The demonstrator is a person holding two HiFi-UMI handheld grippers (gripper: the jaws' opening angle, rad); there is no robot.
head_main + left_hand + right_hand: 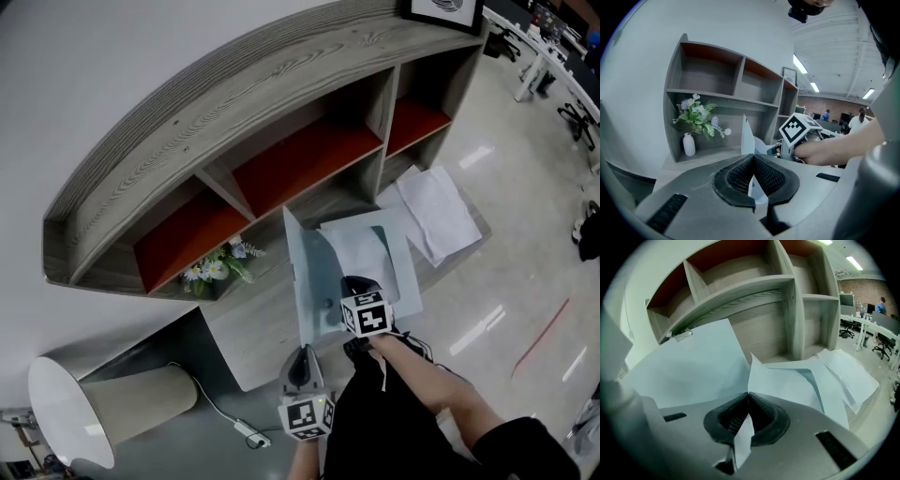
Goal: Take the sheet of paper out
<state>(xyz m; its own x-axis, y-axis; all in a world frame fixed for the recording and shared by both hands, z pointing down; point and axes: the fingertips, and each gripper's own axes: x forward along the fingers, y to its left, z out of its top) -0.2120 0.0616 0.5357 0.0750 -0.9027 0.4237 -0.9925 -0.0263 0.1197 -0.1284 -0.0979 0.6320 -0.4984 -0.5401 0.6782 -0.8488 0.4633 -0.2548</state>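
Note:
A pale blue folder lies open on the grey table [253, 342] in front of the shelf. My left gripper [303, 354] is shut on the near edge of the folder's cover [314, 277], which stands upright; the left gripper view shows that thin edge [746, 140] pinched between the pads of my left gripper [753, 174]. My right gripper [354, 283] reaches into the folder from the near side. It is shut on a corner of the white sheet of paper [364, 251]. In the right gripper view, my right gripper [749, 401] lifts the sheet [787, 383] off the folder's lower half [836, 397].
A grey wooden shelf unit [234, 122] with red back panels stands behind the table, with a small vase of flowers [217, 267] in its lower left bay. Loose white papers [439, 211] lie at the table's right end. A lamp shade [103, 408] and a cable [246, 429] sit lower left.

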